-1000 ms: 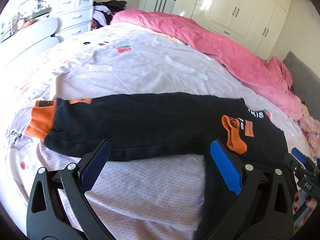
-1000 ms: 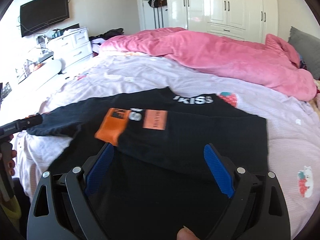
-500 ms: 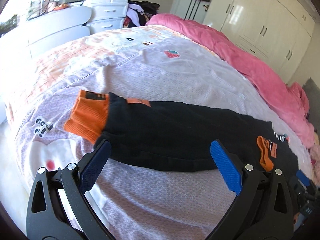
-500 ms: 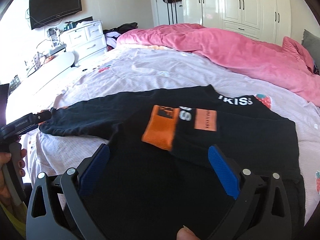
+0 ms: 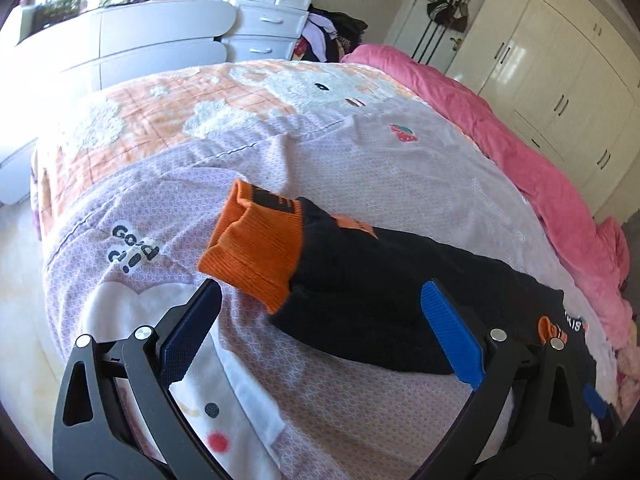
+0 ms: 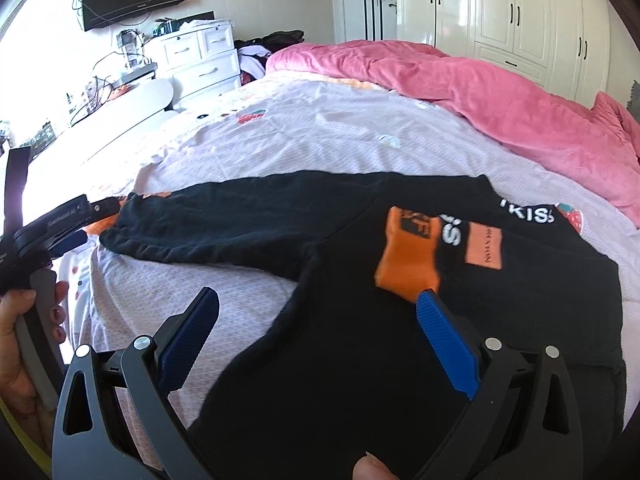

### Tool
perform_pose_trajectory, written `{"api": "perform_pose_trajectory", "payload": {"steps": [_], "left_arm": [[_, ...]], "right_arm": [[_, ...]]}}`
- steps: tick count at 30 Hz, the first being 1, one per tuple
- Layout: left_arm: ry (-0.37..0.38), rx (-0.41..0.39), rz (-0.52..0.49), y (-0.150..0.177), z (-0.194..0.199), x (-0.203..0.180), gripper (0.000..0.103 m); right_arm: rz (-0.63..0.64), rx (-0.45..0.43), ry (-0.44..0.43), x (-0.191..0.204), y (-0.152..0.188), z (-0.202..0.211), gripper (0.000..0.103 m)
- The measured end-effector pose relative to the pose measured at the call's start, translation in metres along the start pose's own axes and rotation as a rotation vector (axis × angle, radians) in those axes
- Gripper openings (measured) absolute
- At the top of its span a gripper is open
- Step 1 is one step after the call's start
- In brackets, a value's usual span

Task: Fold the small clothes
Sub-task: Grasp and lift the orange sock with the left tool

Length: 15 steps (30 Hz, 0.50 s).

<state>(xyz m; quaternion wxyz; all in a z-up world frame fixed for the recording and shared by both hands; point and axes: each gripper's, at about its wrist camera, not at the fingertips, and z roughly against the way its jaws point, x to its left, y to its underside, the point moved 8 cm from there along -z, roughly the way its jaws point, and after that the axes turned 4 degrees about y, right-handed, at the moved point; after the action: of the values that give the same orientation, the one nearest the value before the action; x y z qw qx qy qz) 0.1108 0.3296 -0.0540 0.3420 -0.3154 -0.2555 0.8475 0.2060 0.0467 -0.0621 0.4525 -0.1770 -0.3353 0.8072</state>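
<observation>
A small black sweatshirt (image 6: 360, 360) with orange cuffs lies on the bed. One sleeve is folded across its chest, its orange cuff (image 6: 408, 256) beside white lettering. The other sleeve (image 5: 400, 292) stretches out to the left, ending in an orange cuff (image 5: 256, 248). My left gripper (image 5: 320, 320) hovers open just short of that cuff, nothing between its blue pads. My right gripper (image 6: 316, 332) stands open over the sweatshirt's lower body, holding nothing. In the right wrist view the left gripper (image 6: 60, 224) shows at the sleeve's end, held by a hand (image 6: 16, 344).
The bed carries a lilac cartoon-print sheet (image 5: 360, 152). A pink duvet (image 6: 480, 96) is bunched along its far side. White drawers (image 5: 272, 12) and a curved white desk (image 5: 152, 36) stand to the left, wardrobes (image 6: 520, 12) behind. The bed's edge drops off at the left.
Both grippers have slid left along the sweatshirt. The left one went from mid-sleeve to the outstretched orange cuff; the right one now sits over the body's left part. Both stayed open.
</observation>
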Motion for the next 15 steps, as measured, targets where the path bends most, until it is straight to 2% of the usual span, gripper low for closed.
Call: {"api": "perform_pose_trajectory", "payload": {"steps": [5,9,11,12,15], "left_arm": [[0.004,-0.019,0.046,-0.002,-0.001,0.011,0.094],[0.091,0.011,0.129,0.002,-0.013,0.014,0.093],[0.082,0.009,0.145,0.002,-0.018,0.018,0.075],[0.071,0.005,0.155,0.001,-0.020,0.021,0.070],[0.079,-0.027,0.177,-0.007,-0.021,0.024,0.043]], "right_arm": [[0.000,0.021,-0.006,0.010,0.008,-0.005,0.099],[-0.007,0.029,0.000,0.013,0.011,-0.008,0.099],[0.003,0.027,0.017,0.015,0.013,-0.009,0.099],[0.011,0.029,0.018,0.018,0.015,-0.010,0.099],[0.015,0.043,0.006,0.024,0.021,-0.015,0.099]]}}
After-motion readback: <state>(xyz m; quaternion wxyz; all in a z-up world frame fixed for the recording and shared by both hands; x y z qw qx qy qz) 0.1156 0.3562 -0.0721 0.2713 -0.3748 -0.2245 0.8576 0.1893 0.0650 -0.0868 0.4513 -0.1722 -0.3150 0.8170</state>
